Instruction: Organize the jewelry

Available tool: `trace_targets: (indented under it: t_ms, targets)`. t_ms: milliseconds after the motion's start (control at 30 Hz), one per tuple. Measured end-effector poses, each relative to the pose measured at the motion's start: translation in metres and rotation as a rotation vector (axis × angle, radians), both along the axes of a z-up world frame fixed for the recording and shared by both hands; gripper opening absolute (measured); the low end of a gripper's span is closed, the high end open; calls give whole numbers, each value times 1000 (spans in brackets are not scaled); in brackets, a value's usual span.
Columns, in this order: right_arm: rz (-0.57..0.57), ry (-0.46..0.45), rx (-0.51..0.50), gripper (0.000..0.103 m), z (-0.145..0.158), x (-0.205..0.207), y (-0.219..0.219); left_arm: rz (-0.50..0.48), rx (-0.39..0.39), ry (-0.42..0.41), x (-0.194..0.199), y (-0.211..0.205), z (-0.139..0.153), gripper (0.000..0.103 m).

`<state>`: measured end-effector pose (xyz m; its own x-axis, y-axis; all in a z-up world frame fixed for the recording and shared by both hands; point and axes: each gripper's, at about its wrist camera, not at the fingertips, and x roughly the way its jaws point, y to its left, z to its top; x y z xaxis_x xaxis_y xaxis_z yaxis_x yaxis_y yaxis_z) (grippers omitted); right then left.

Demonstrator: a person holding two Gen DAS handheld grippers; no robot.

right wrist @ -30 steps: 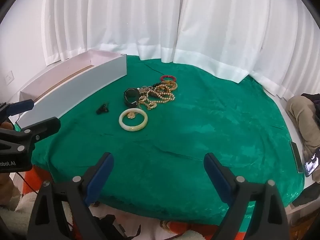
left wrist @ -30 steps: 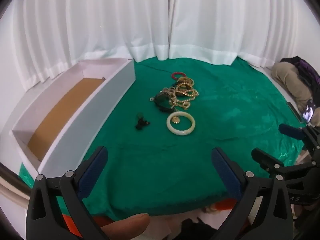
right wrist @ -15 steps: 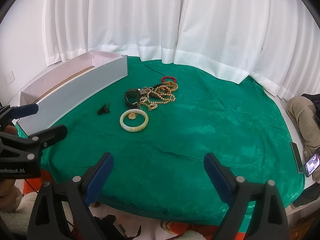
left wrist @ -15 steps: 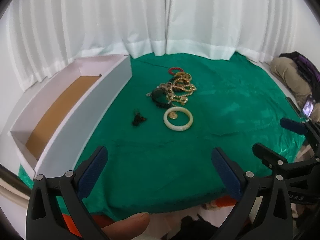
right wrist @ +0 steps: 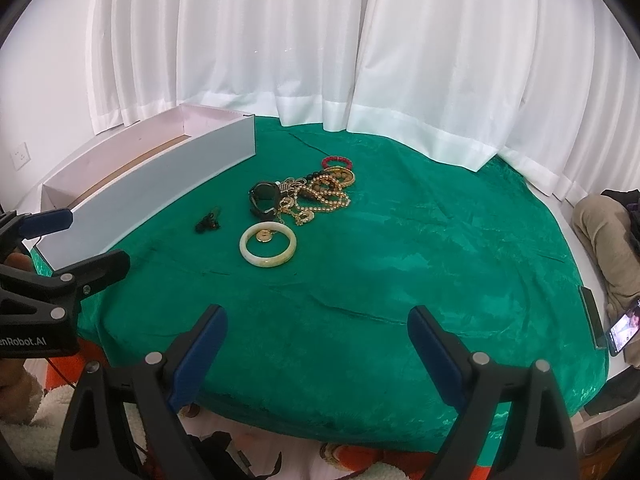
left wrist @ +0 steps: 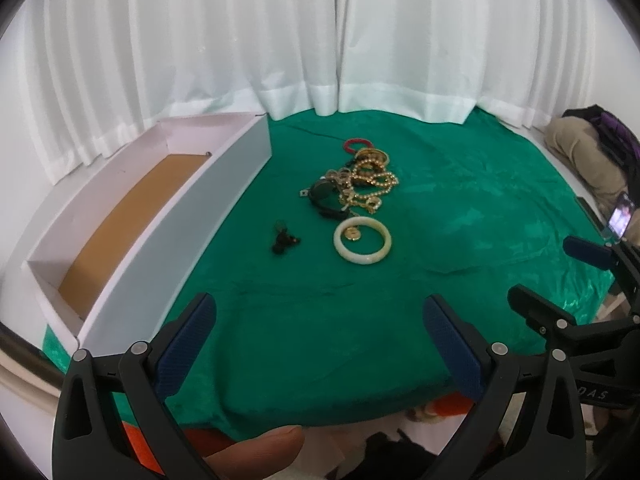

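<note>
The right gripper (right wrist: 318,332) hangs over the near edge of the green cloth (right wrist: 420,248), jaws wide apart and empty. Ahead and slightly left lies a pale bangle (right wrist: 268,246), with a tangle of gold chains (right wrist: 316,196) just beyond it. Far left, the left gripper (right wrist: 70,240) sits near a white box (right wrist: 160,196).

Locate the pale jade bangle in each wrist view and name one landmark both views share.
Left wrist: pale jade bangle lies just right of centre on the green cloth, nearest piece of the jewelry.
Right wrist: bangle lies left of centre.
Shared landmark: the long white box, to its left in both.
</note>
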<state>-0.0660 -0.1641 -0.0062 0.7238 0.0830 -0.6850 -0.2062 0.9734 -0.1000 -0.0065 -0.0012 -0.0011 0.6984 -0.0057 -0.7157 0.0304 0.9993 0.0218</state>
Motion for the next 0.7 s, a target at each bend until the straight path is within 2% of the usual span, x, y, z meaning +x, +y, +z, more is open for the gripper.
trace_targets:
  t_ms: [700]
  targets:
    - [-12,10,-10,94,-5,2,-2,-13,-5,31,1,-2,-8,102]
